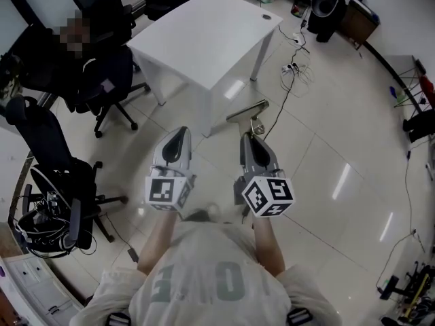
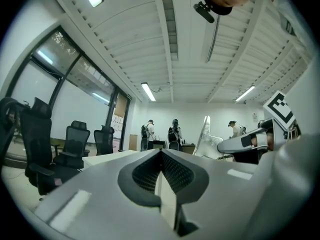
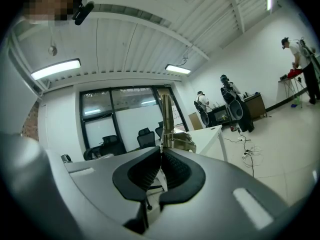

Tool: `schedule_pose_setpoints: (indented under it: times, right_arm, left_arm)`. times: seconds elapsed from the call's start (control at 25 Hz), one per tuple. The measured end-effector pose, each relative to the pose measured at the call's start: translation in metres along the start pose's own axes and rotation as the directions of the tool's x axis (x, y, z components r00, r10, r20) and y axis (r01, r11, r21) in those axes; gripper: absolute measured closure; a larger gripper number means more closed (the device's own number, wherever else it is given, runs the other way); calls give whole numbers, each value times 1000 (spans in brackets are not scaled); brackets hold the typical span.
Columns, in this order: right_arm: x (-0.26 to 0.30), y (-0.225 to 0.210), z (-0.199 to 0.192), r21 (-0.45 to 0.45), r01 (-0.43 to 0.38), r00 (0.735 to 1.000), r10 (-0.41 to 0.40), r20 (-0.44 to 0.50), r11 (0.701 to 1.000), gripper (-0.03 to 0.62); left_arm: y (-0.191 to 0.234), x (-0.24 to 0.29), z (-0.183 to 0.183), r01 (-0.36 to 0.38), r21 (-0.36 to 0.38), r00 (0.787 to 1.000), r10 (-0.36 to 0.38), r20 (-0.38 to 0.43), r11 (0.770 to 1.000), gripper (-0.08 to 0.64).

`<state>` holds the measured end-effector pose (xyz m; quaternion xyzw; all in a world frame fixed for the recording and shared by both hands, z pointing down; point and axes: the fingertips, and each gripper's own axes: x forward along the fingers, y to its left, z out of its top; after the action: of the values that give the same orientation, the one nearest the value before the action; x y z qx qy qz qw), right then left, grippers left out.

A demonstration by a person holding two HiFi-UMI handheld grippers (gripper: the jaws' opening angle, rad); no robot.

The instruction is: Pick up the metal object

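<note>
The right gripper point(image 1: 253, 138) point(image 3: 161, 156) is squeezed almost all the way closed. Its two jaws pinch a thin flat part at the bottom of the metal object point(image 1: 248, 110) point(image 3: 167, 116). The metal object has a long shiny bar that sticks up past the jaw tips, and a small spring with a curved piece sits low on it. It is up in the air above the floor point(image 1: 340, 148), just in front of the near corner of the white table point(image 1: 204, 39). It touches only the jaws.

The left gripper point(image 1: 180, 133) point(image 2: 161, 154) is just beside the right one. Its jaw tips are pressed together with nothing between them.

The floor is pale, shiny tile. Black office chairs point(image 1: 102, 80) stand to the left of the table, and cables point(image 1: 296, 70) lie on the floor on its other side. In the left gripper view, people point(image 2: 175, 134) stand far off by a white wall.
</note>
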<state>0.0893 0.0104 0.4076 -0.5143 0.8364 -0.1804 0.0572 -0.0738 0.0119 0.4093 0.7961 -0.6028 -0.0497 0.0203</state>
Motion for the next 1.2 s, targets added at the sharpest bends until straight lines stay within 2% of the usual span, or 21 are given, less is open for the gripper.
schedule_pose_setpoints:
  times: [0.12,0.32,0.44,0.64,0.84,1.08,1.2]
  right_arm:
    - [-16,10,-2,-15,2,1000,-2,-11,1000,571]
    - [-28,46,-12,-89,5,1000,-7,-24,996,571]
    - [-34,67,-22,-113,13,999,-17,-33,994,571]
    - [-57,88,-36,-123,31,998,-38,-56,992,571]
    - [-71,91,-33,-143,7,999,-14,-46,990,571]
    - [-80,89,-31,-110,-16,999,12,-31,994,570]
    - [-85,84,-37,-89,-32,999,28,-43,995,569]
  left_arm:
    - [2,-19,6,-13,5,1000,13,5,1000,558]
    - [21,-53,15,-19,24,1000,19,10,1000,558]
    - [24,-68,16,6,36,1000,-6,7,999,558]
    - [18,-98,12,14,14,1000,-14,-28,1000,558]
    - [10,-113,20,-12,20,1000,12,12,1000,558]
    - [2,-128,24,-25,52,999,24,25,998,558]
    - [1,-132,18,-41,36,999,40,14,999,558]
